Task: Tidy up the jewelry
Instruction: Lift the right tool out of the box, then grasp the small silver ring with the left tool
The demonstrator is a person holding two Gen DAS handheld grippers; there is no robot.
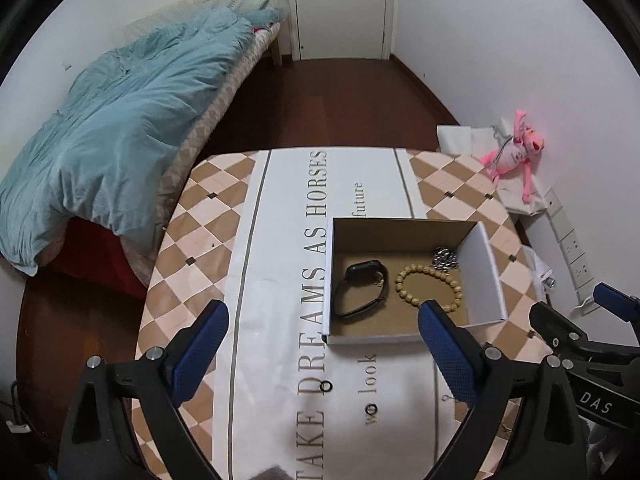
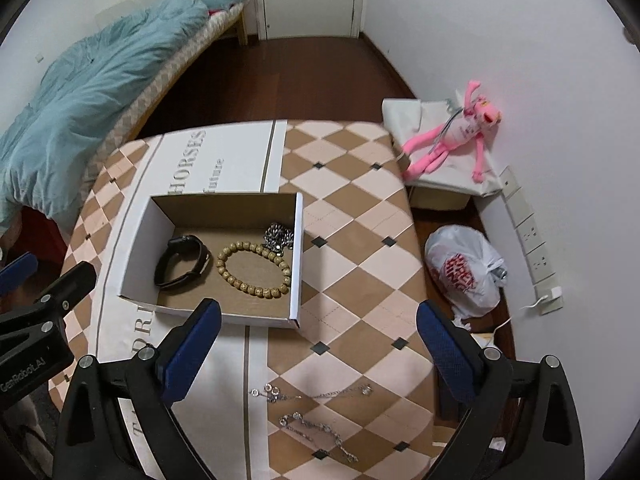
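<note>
With the watch [image 2: 182, 262], beads [image 2: 254, 268] and a chain already lying in the box [image 2: 294, 264], both the left gripper [image 1: 322, 354] and the right gripper [image 2: 318, 346] are hanging wide open and empty, so the right one should be coming down low over the thin silver necklace [image 2: 312, 394] on the table [image 2: 360, 240], pinching it where links are bunching

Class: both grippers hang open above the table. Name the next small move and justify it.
Probably lower the right gripper onto the nearer silver chain: it lies outside the box, between the open fingers, while the box already holds the watch and bead bracelet.
</note>
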